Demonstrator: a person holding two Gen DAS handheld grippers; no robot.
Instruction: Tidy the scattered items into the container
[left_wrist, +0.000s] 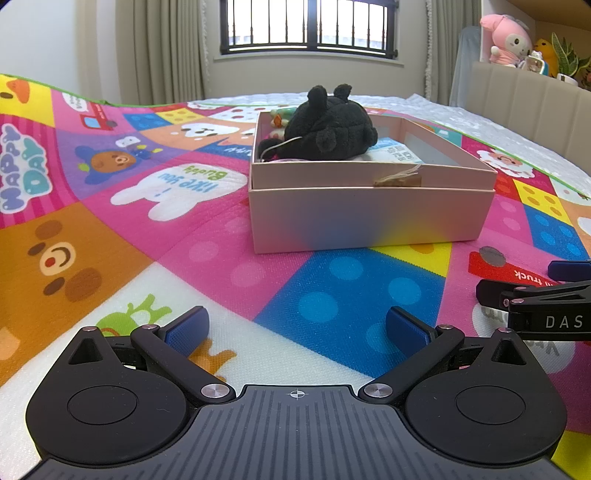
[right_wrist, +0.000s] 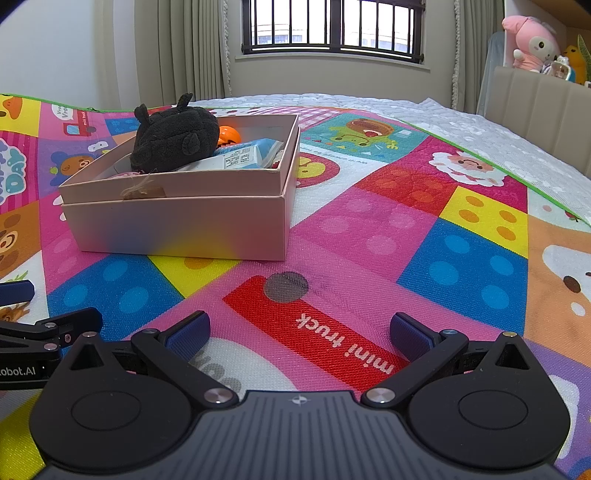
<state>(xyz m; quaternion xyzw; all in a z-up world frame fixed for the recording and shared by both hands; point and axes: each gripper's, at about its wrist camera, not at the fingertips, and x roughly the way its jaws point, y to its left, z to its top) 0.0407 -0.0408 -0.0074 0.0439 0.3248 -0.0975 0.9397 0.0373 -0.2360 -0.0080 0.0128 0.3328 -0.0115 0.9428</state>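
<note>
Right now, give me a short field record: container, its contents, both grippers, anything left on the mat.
container: pink box, open, on play mat
contents: black plush toy, blue-white carton, orange ball
left gripper: jaws open, empty
right gripper: jaws open, empty
loose items on mat: none visible

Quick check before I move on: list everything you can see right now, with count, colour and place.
Box: one, pale pink, on the mat.
Plush toy: one, black, in the box.
Carton: one, blue and white, in the box beside the plush.
Ball: one, orange, in the box behind the plush.
Play mat: one, multicoloured, spread on the bed.
Bed cover: white, beyond the mat.
Pink plush: one, on the shelf, far right.
Window: one, dark bars, back wall.
Left gripper: open, empty.
Right gripper: open, empty.
</note>
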